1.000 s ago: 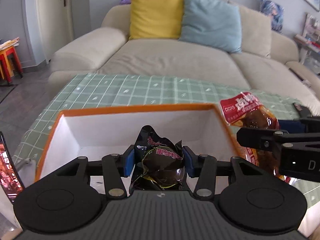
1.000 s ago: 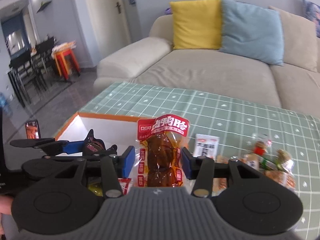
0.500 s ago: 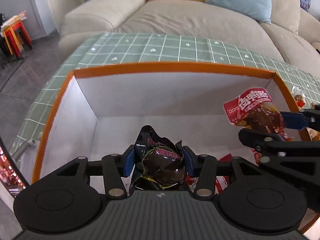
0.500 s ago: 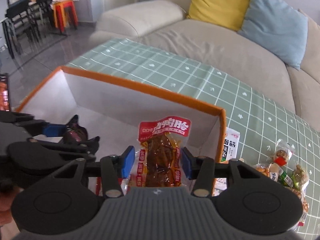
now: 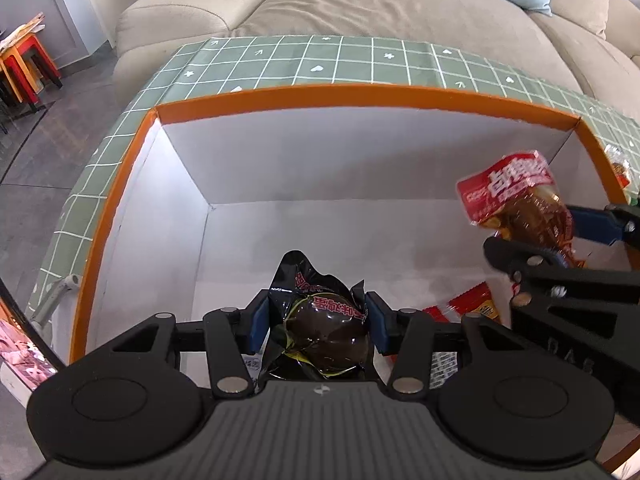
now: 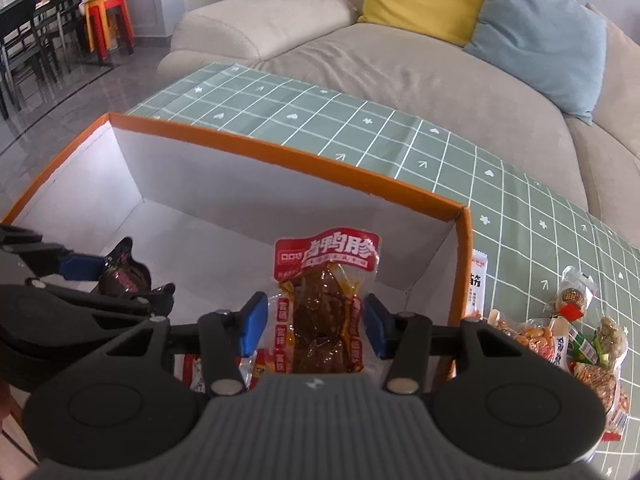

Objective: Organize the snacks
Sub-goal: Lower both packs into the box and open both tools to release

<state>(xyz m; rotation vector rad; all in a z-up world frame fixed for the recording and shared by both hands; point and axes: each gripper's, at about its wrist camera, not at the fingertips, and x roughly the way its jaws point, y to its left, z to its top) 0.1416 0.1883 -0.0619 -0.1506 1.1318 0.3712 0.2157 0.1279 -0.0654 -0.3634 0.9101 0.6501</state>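
Bench (image 6: pixel 400 136) with green checked cloth before a beige sofa (image 6: pixel 400 64), bearing an orange-rimmed white box (image 5: pixel 360 98). Above the box: left gripper (image 5: pixel 316 320), fingers clamped on a black egg packet (image 5: pixel 324 332); right gripper (image 6: pixel 314 326), fingers clamped on a red duck-gizzard packet (image 6: pixel 326 304).

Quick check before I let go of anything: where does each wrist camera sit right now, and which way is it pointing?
Left wrist: sits on the left gripper, looking down into the orange-rimmed box; jaws shut on a black snack packet; right gripper shows at right.
Right wrist: sits on the right gripper, over the box's right end; jaws shut on a red snack packet; left gripper shows at left.
Shared: box, both packets, green checked tablecloth, sofa.
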